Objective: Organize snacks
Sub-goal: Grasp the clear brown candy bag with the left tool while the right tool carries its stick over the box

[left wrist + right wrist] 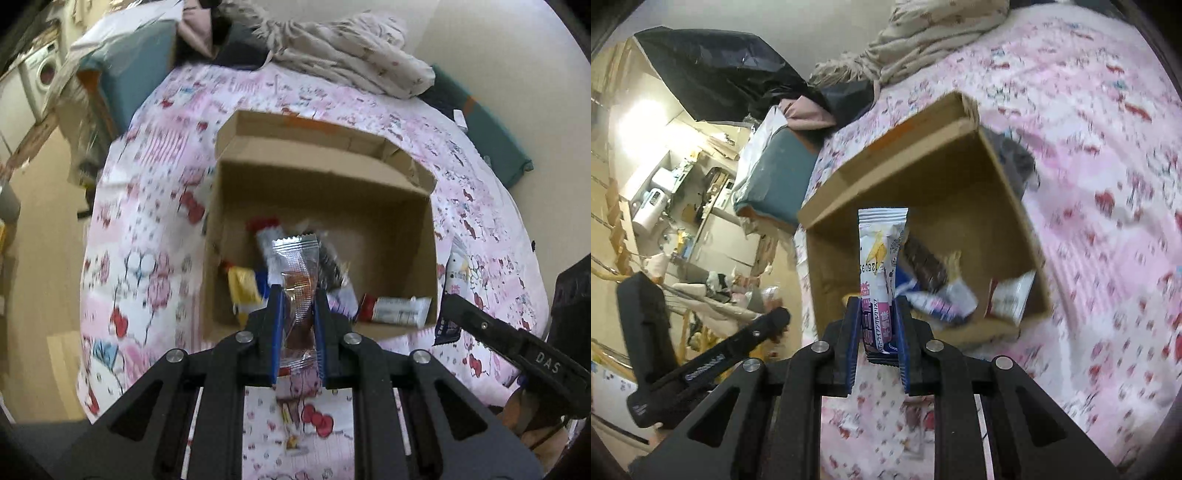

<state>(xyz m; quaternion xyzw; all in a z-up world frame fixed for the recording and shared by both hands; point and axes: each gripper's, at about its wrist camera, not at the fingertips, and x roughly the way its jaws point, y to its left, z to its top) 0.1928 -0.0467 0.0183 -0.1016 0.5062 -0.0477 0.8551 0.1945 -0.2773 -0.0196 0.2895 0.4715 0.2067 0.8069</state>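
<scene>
My pink kitty bed sheet (pixel 155 206), cardboard box (pixel 391 236) straight ahead, crumpled blanket (pixel 354 55) far behind it

Pink patterned bed sheet (pixel 1108 184) motion-blurred in right wrist view, print not readable. Snack packets on floor of brown cardboard box (pixel 236 192) partly hidden behind clear-wrapped snack (pixel 297 280). Dark blue packet (pixel 447 328) half covered by right tool arm.

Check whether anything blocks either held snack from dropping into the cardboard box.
Nothing visible does. The left gripper holds a clear plastic snack packet and the right gripper a white-and-pink wrapped snack bar, both over the open brown cardboard box, flaps folded back.
</scene>
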